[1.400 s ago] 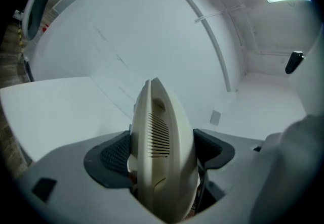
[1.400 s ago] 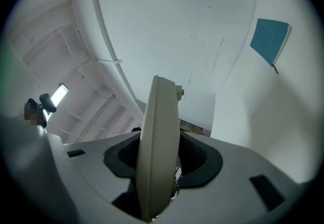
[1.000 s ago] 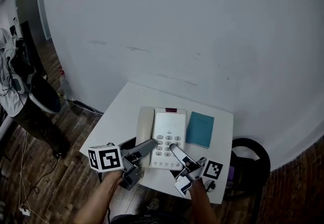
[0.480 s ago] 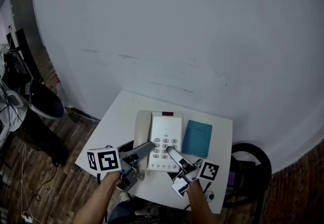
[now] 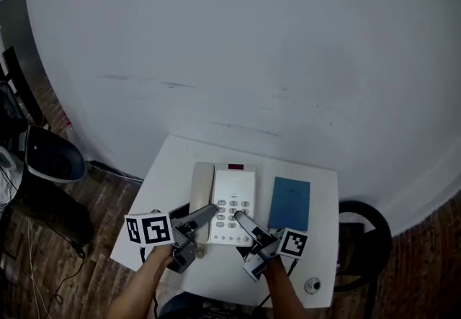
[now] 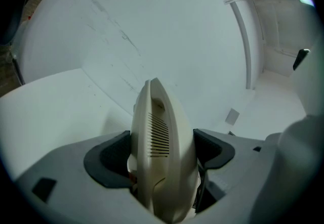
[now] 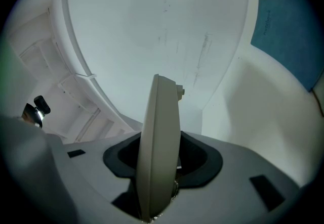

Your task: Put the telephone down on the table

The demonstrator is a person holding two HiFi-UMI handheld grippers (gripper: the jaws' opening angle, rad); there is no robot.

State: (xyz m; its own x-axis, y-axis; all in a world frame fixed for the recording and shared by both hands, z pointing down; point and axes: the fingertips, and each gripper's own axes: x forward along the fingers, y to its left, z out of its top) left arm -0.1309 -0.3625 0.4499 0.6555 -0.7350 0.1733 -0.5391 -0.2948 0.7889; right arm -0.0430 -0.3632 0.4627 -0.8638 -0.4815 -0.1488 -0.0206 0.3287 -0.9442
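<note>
The cream telephone (image 5: 232,191), with its handset (image 5: 201,184) on the left side and a keypad, is over the white table (image 5: 164,170). I cannot tell whether it rests on the table. My left gripper (image 5: 211,212) is shut on its near left edge. In the left gripper view the telephone's slotted edge (image 6: 159,137) stands upright between the dark pads (image 6: 109,160). My right gripper (image 5: 240,219) is shut on the near right edge. In the right gripper view the thin cream edge (image 7: 159,132) sits between the jaws.
A blue notebook (image 5: 289,204) lies on the table just right of the telephone and shows in the right gripper view as the notebook (image 7: 286,31). A small round object (image 5: 311,285) sits near the table's front right corner. A black chair (image 5: 366,227) stands at the right, and a white wall rises behind.
The head camera has tilted, so the table sits lower in view. Both grippers keep their hold on the telephone. The gap between telephone and notebook looks slightly wider.
</note>
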